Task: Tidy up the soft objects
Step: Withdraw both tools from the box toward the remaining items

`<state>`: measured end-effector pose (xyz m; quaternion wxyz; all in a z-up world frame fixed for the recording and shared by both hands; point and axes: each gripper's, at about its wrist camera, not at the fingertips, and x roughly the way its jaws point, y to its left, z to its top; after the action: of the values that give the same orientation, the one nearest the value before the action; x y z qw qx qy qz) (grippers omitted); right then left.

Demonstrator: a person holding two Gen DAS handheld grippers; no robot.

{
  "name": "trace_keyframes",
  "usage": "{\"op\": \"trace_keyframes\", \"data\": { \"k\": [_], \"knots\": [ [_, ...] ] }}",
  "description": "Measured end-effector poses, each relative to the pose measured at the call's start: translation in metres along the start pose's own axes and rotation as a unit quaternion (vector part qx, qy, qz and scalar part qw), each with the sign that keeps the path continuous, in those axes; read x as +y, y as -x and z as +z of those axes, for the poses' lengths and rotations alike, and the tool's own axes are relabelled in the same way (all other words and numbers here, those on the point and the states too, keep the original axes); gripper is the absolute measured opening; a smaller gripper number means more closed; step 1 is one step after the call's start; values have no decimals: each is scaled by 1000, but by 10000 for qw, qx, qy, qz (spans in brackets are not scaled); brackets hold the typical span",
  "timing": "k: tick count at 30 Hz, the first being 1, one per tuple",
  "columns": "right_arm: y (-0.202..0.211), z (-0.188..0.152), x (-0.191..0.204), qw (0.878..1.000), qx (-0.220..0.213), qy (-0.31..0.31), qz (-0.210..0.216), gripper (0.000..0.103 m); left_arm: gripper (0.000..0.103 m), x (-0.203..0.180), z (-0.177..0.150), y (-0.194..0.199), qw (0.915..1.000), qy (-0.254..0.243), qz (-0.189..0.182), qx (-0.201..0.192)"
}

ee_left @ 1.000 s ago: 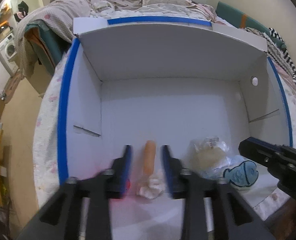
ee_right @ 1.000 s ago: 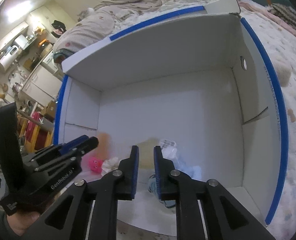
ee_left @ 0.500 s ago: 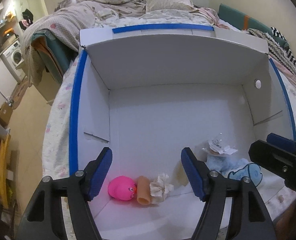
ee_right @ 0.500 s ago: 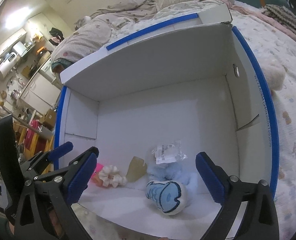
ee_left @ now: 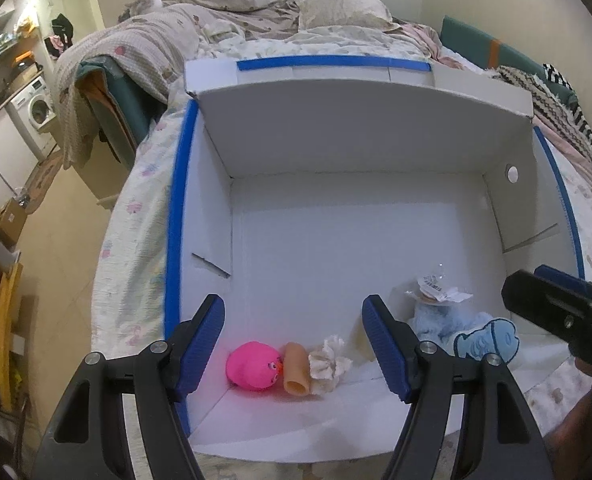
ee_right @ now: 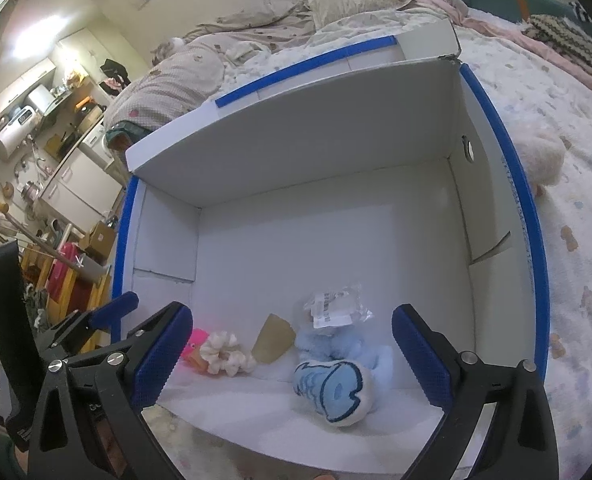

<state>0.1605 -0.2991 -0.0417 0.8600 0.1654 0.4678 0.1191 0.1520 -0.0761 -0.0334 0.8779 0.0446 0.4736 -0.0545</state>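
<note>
Left gripper (ee_left: 291,344): jaws spread, blue ribbed pads, nothing between them; they have just been opening. Right gripper (ee_right: 291,356): jaws spread wide, likewise just opened, gripping nothing.

Contents along the near wall of the white cardboard box (ee_left: 336,240), left to right:
- pink round toy (ee_left: 251,365), smooth, in the near left corner, below and between the left pads;
- peach tube-shaped piece (ee_left: 296,369), touching the pink toy;
- cream ruffled scrunchie (ee_left: 328,363), touching the tube;
- blue fish-patterned plush (ee_right: 330,388), fuzzy, white-edged, lying below and between the right pads;
- pale blue fluffy item (ee_right: 324,346) just behind it, with a crinkled clear packet (ee_right: 330,306) bearing a printed label on top.

Box edges carry blue tape. It sits on a floral quilted bedspread (ee_right: 576,240); rumpled bedding and a pillow (ee_left: 340,8) lie beyond.
</note>
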Motion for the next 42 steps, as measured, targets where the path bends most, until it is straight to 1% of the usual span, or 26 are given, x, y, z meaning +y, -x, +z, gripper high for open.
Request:
{"op": "trace_keyframes", "data": {
  "k": [4, 6, 9, 13, 22, 28, 36, 39, 42],
  "knots": [
    [3, -5, 3, 10000, -13, 41, -35, 103, 69, 6, -2, 12, 9999, 61, -136, -73],
    [5, -7, 5, 9999, -34, 63, -74, 103, 69, 9, -3, 17, 9998, 35, -148, -133],
    [11, -12, 8, 9999, -88, 99, -82, 103, 69, 14, -5, 30, 9995, -44, -18, -324],
    [19, -19, 14, 9997, -142, 161, -98, 103, 69, 21, -13, 41, 9993, 41, -43, -358],
    [32, -42, 23, 9995, -186, 204, -122, 103, 69, 32, -35, 59, 9994, 175, -9, -298],
    [37, -57, 27, 9995, -160, 227, -167, 103, 69, 44, -53, 62, 9991, 410, -15, -122],
    [34, -79, 30, 9996, 83, 192, -164, 103, 69, 60, -66, 64, 9984, 565, 31, -9],
    [33, -86, 31, 9996, 168, 174, -121, 103, 69, 70, -71, 62, 9978, 651, 102, 55],
    [30, -91, 25, 9994, 323, 24, -82, 103, 69, 81, -75, 57, 9963, 789, 264, 222]
  ]
}}
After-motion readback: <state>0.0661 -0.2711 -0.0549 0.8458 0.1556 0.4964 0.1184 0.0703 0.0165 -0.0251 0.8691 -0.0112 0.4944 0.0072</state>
